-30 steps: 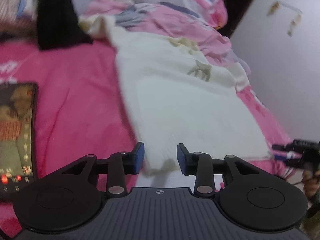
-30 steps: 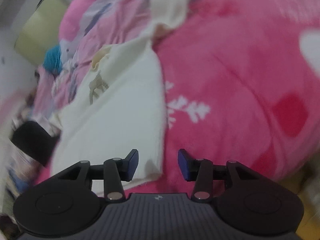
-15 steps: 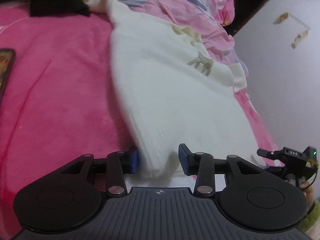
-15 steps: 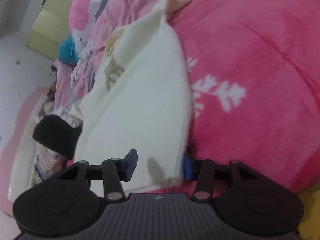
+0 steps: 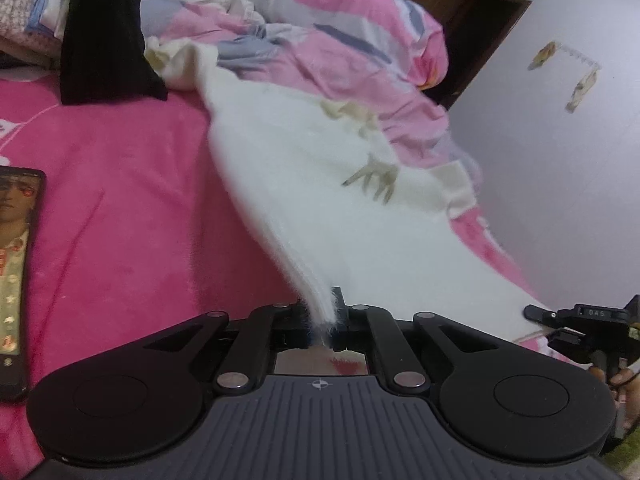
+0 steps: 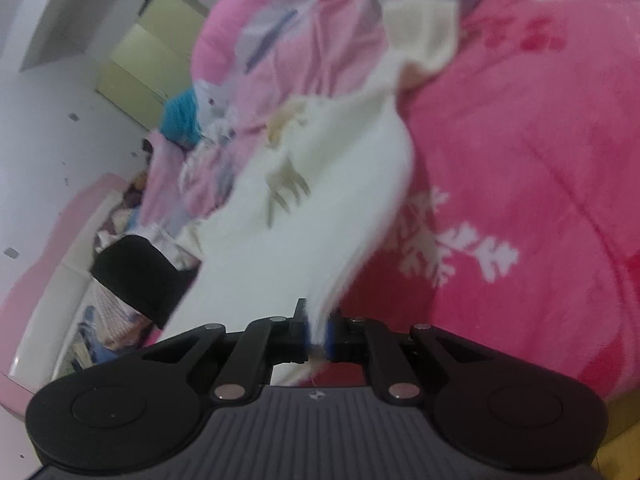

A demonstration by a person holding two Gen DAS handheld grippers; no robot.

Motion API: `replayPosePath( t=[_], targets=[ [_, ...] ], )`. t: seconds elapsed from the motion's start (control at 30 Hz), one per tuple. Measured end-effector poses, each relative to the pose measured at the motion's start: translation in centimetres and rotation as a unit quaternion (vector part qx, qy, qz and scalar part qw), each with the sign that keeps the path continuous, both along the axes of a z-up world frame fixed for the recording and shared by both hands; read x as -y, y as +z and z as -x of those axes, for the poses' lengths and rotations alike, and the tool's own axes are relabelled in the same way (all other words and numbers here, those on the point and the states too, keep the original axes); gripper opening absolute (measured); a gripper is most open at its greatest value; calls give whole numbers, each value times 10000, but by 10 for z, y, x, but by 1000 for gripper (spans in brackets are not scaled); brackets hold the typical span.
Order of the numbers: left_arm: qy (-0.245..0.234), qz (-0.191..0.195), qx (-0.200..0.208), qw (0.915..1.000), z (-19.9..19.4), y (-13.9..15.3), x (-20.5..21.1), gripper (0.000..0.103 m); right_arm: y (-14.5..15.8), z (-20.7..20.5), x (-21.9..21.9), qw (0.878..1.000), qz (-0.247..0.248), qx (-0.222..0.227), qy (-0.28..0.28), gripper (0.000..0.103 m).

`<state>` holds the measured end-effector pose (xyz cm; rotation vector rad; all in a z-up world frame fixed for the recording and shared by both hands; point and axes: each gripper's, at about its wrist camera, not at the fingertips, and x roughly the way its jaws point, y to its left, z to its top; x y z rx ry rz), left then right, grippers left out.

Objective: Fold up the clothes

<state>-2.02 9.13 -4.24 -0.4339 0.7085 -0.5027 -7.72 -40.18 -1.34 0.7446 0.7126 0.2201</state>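
Left gripper (image 5: 322, 322): jaws pressed together on one near corner of the white fluffy garment (image 5: 320, 200), fabric bunched into a narrow tuft between the pads. Right gripper (image 6: 318, 334): jaws closing, blue pads already pinching the other near corner of the same garment (image 6: 320, 220), a thin strand hanging below the pinch.

Garment spread across the pink blanket (image 5: 120, 200), near hem drawn up off the bed toward both grippers, far end resting against the rumpled pink patterned quilt (image 5: 320, 40). Small tan animal figures (image 5: 374, 178) printed on the upper side (edges motion-blurred in both views, so weave and hem detail unreadable).

Black cloth (image 5: 104, 32) hanging down at the far left of the bed, apart from the white garment. Phone (image 5: 16, 272) lying flat on the blanket at the left edge, screen lit, well apart from the garment. White snowflake print (image 6: 452, 248) on the blanket just right of the garment's lifted edge in the right wrist view.

Right gripper's body (image 5: 592, 328) also visible at the right edge of the left wrist view, with fingers of a hand (image 5: 624, 380) behind it.
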Motion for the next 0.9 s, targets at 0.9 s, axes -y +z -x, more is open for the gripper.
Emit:
replayPosePath(
  t=[0.9],
  targets=[
    [-304,-448,-790,9954,36,-20,-23,23,-18,44,20,9881,1113,-1038,-238,30]
  ],
)
